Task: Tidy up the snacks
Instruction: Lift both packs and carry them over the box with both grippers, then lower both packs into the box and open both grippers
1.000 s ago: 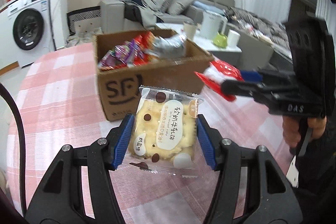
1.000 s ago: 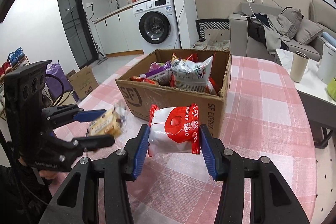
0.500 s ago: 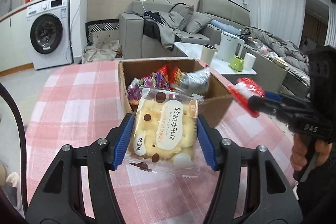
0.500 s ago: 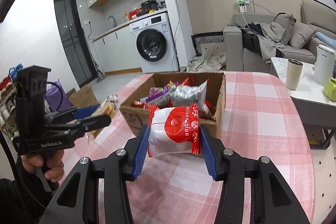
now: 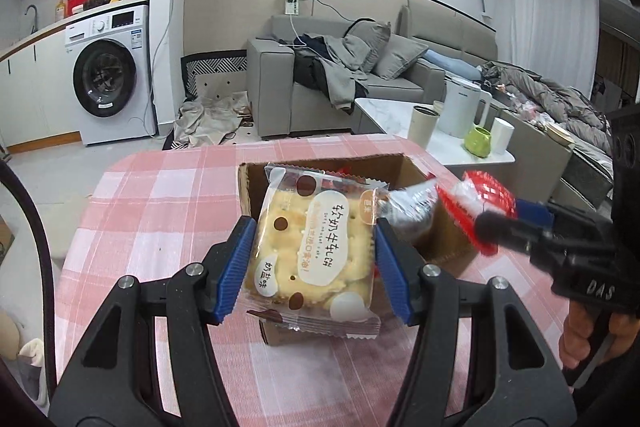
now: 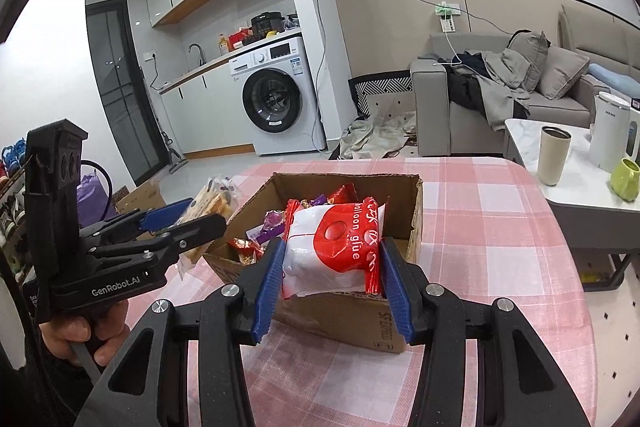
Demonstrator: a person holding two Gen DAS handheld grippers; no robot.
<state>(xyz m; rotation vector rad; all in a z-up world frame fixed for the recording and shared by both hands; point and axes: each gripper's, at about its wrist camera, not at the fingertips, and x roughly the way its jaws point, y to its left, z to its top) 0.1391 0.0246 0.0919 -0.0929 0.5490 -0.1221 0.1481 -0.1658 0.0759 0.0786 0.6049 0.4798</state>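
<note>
Left wrist view: your left hand-held gripper [image 5: 316,259] is clenched on the clear-wrapped square cracker packet with brown dots [image 5: 318,247], held over the near wall of the open brown cardboard box [image 5: 250,187]. The box stands mid-desk on the pink-and-white checked desk [image 5: 160,203], with bare cloth on every side and the desk's rounded far edge well beyond it. In the right wrist view your right hand-held gripper [image 6: 332,267] grips the red-and-white snack bag [image 6: 336,247] above the box's near rim; the box already holds red and purple wrappers [image 6: 276,223], with open room toward its far wall. Compared with a second ago, both packets now sit above the box rather than in front of its side, and both grips are unchanged.
</note>
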